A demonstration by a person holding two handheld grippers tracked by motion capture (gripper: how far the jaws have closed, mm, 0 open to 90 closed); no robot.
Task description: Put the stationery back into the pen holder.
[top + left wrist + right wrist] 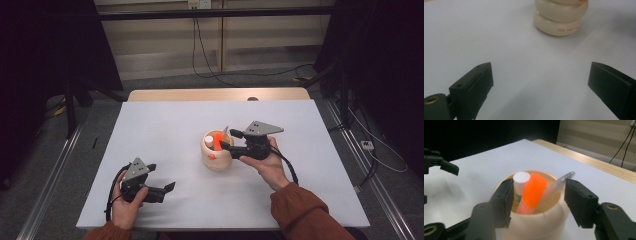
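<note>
A cream ribbed pot (215,156) stands at the middle of the white table (170,120). In it lean an orange marker (533,191), a white-capped stick (521,179) and a clear pen (564,178). My right gripper (229,139) hovers at the pot's right rim, open; in the right gripper view (540,200) its jaws stand either side of the orange marker and pen, touching neither. My left gripper (161,176) rests low at the front left, open and empty, well short of the pot (561,20); in the left gripper view (540,75) bare table lies between its jaws.
A strip of wooden tabletop (215,94) shows beyond the white sheet's far edge. Dark curtains and cables (200,55) lie on the floor behind. Metal rails (55,165) run along both sides of the table.
</note>
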